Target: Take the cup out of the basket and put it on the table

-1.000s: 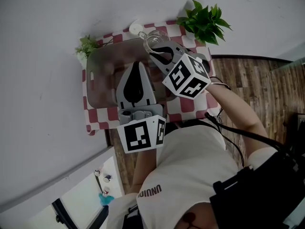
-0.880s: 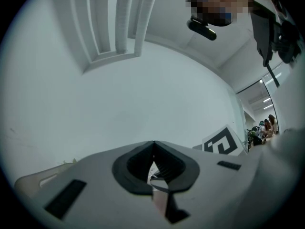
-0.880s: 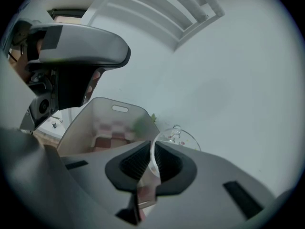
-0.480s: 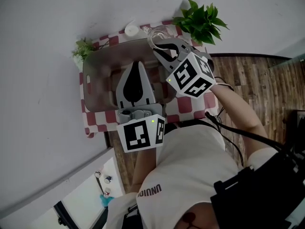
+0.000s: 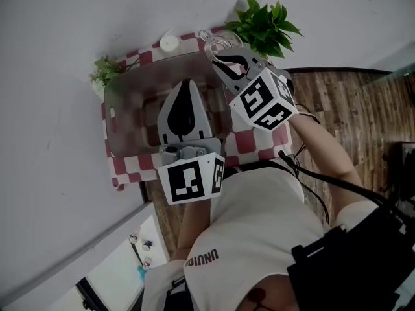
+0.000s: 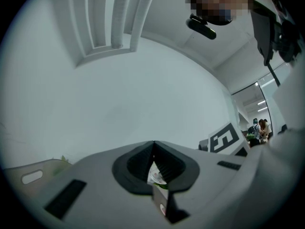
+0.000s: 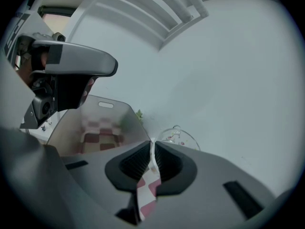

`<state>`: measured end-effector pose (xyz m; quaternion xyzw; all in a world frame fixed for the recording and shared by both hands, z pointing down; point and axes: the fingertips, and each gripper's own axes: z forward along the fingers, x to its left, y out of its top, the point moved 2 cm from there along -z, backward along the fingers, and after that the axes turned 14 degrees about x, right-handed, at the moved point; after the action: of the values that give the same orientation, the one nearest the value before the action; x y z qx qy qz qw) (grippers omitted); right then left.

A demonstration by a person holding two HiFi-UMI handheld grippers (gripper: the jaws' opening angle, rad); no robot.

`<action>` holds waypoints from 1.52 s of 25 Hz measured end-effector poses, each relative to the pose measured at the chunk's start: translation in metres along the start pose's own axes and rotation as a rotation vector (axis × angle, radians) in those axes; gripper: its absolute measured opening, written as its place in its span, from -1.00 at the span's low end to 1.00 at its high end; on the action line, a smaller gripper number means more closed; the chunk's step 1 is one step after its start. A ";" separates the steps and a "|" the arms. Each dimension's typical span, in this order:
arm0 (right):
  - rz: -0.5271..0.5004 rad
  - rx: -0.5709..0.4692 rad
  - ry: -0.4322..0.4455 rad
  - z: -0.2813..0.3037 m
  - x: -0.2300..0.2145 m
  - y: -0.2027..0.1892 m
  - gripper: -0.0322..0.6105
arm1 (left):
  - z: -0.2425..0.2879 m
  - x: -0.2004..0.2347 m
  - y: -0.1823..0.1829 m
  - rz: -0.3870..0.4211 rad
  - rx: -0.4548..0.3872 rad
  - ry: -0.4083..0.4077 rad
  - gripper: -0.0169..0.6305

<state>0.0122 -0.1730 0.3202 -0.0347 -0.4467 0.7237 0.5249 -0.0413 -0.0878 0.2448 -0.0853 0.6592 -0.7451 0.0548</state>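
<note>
Right claw [image 7: 153,144] pinches the cup [image 7: 179,137] by its rim beside the basket [image 7: 104,114]

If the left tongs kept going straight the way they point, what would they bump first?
Most likely the white wall. The left tongs, shut and empty, aim over the basket's far edge, and their camera shows mostly wall ahead. Depth is unclear, so they might clip that edge first.

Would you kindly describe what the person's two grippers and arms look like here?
The left gripper and the right gripper are alike. Each has grey tapered jaws with black ribbed pads, and each carries a white cube printed with black square markers. The person wears a white top, and a thin black cable runs near the right arm.
</note>
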 end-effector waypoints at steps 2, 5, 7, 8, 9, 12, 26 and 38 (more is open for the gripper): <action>0.009 0.005 -0.003 -0.001 -0.002 -0.004 -0.77 | 0.002 -0.003 0.000 0.003 0.003 -0.008 -0.91; 0.024 0.011 -0.012 -0.004 -0.005 -0.010 -0.77 | 0.005 -0.008 0.000 0.008 0.005 -0.020 -0.91; 0.034 0.015 -0.017 -0.004 -0.007 -0.015 -0.77 | 0.006 -0.011 -0.001 0.012 0.007 -0.028 -0.91; 0.040 0.017 -0.017 -0.004 -0.007 -0.018 -0.77 | 0.007 -0.012 -0.001 0.013 0.008 -0.031 -0.91; 0.047 0.020 -0.016 -0.004 -0.008 -0.021 -0.77 | 0.009 -0.014 -0.001 0.015 0.010 -0.034 -0.91; 0.057 0.030 -0.025 -0.004 -0.013 -0.027 -0.77 | 0.013 -0.018 0.000 0.019 0.015 -0.042 -0.91; 0.094 0.084 -0.023 0.001 -0.011 -0.053 -0.77 | 0.024 -0.028 -0.011 0.028 0.048 -0.072 -0.91; 0.113 0.145 0.001 0.012 0.004 -0.078 -0.77 | 0.028 -0.029 -0.014 0.024 0.060 -0.083 -0.91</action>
<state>0.0609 -0.1733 0.3825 -0.0222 -0.3903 0.7824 0.4848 -0.0066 -0.1074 0.2603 -0.1067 0.6349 -0.7595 0.0934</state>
